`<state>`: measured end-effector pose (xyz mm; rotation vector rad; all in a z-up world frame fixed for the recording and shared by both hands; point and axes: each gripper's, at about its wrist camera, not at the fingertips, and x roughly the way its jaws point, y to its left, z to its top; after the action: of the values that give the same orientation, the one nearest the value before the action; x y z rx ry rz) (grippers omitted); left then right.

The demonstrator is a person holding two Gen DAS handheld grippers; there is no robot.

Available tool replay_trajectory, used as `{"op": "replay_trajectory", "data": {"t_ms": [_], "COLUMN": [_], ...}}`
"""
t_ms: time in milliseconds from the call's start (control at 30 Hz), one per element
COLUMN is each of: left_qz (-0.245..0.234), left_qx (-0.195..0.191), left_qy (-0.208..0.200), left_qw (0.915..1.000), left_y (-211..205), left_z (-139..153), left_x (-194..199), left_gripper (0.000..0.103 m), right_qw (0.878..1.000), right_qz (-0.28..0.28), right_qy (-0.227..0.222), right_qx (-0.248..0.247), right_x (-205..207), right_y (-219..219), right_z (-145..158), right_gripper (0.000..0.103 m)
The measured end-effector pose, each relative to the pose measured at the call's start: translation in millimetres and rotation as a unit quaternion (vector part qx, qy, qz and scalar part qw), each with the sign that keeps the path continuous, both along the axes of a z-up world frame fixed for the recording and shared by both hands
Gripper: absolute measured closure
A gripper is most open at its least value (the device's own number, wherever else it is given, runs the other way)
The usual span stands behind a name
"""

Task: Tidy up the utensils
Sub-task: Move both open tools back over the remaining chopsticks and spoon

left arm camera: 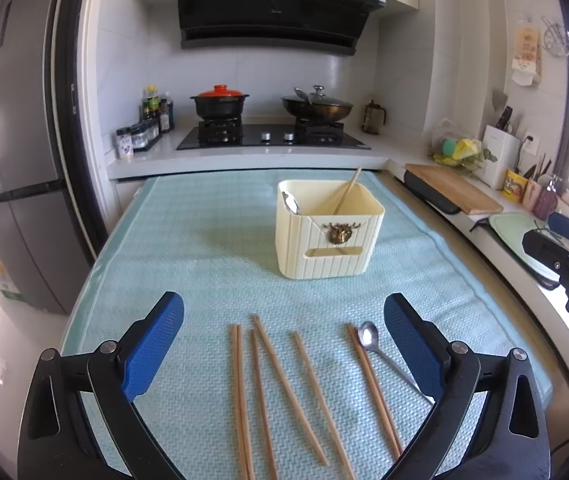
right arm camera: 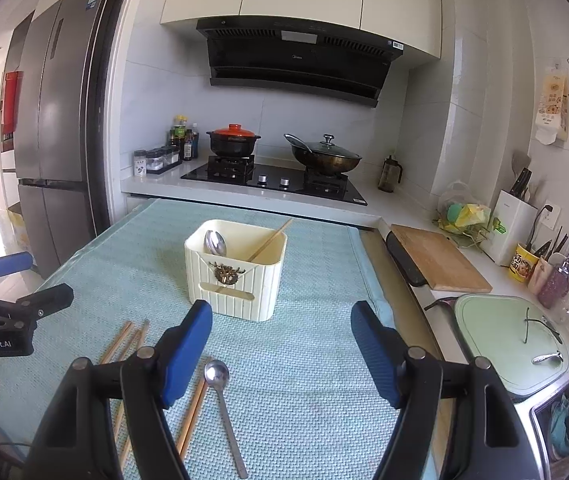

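Note:
A cream utensil holder [left arm camera: 328, 236] [right arm camera: 236, 272] stands on the light blue mat [left arm camera: 204, 248] [right arm camera: 304, 360]. One spoon and one chopstick lean inside it. Several wooden chopsticks [left arm camera: 284, 384] [right arm camera: 124, 340] lie loose on the mat near its front edge. Beside them lies a metal spoon [left arm camera: 372, 340] [right arm camera: 220, 392]. My left gripper [left arm camera: 284, 320] is open above the chopsticks, nothing between its fingers. My right gripper [right arm camera: 280, 328] is open too, over the mat just right of the spoon. The other gripper shows at each view's edge.
Behind the mat a stove carries a red-lidded pot [left arm camera: 220, 104] and a wok [left arm camera: 316, 106]. A wooden cutting board [right arm camera: 436, 260], a knife block [right arm camera: 514, 224] and a sink with a green cover [right arm camera: 512, 340] line the right counter. A grey fridge [left arm camera: 12, 140] stands left.

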<state>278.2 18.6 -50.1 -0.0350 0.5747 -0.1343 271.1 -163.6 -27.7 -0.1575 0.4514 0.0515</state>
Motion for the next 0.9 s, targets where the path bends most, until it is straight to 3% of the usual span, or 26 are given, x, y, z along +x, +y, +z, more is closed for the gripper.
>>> {"op": "replay_trajectory", "data": {"t_ms": [600, 900], "left_qz": [0.022, 0.056], "left_qx": [0.010, 0.019], "left_qy": [0.018, 0.049], "left_qw": [0.9995, 0.9971], "left_y": [15.1, 54.5], "left_z": [-18.4, -41.2], "left_x": [-2.9, -13.8], "left_gripper": [0.003, 0.002], "right_qw": [1.000, 0.999], "right_qz": [-0.008, -0.019], "right_qy": [0.022, 0.043], "right_qx": [0.000, 0.012], "right_x": [8.3, 4.2], "right_y": [-4.2, -20.7], "right_z": [-18.1, -45.6], "right_gripper": [0.030, 0.030]}}
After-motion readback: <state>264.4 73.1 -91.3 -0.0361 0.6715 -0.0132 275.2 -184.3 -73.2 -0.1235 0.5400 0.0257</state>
